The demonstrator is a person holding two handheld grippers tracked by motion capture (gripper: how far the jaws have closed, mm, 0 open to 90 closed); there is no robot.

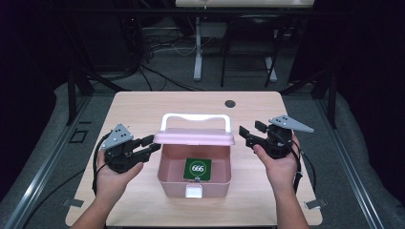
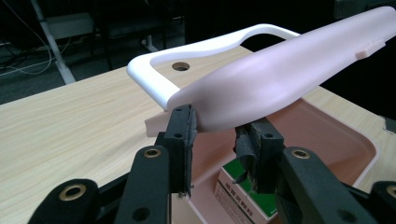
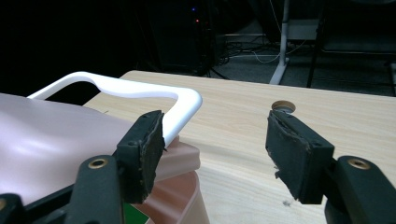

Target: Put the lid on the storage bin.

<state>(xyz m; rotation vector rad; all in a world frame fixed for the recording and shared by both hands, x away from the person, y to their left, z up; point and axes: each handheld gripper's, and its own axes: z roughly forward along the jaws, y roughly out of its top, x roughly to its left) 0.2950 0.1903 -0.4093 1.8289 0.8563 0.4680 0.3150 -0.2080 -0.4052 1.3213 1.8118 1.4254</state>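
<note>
Pink plastic storage box (image 1: 195, 177) sits mid-bench (image 1: 143, 107); its pink hinged lid (image 1: 193, 138) is raised, white carry handle (image 1: 196, 118) behind it. Lid's long axis runs left-right, so each end faces 1 hand-held gripper.

Left hand-held gripper (image 1: 152, 144): jaws part open around the lid's left end, one pad (image 2: 189, 128) touching or nearly so, no firm clamp.

Right hand-held gripper (image 1: 247, 133): jaws wide, empty, just off the lid's right end.

High view shows the green "666" card pack (image 1: 197, 170) inside; right gripper view shows the handle corner (image 3: 184, 105) beside its jaw.
</note>
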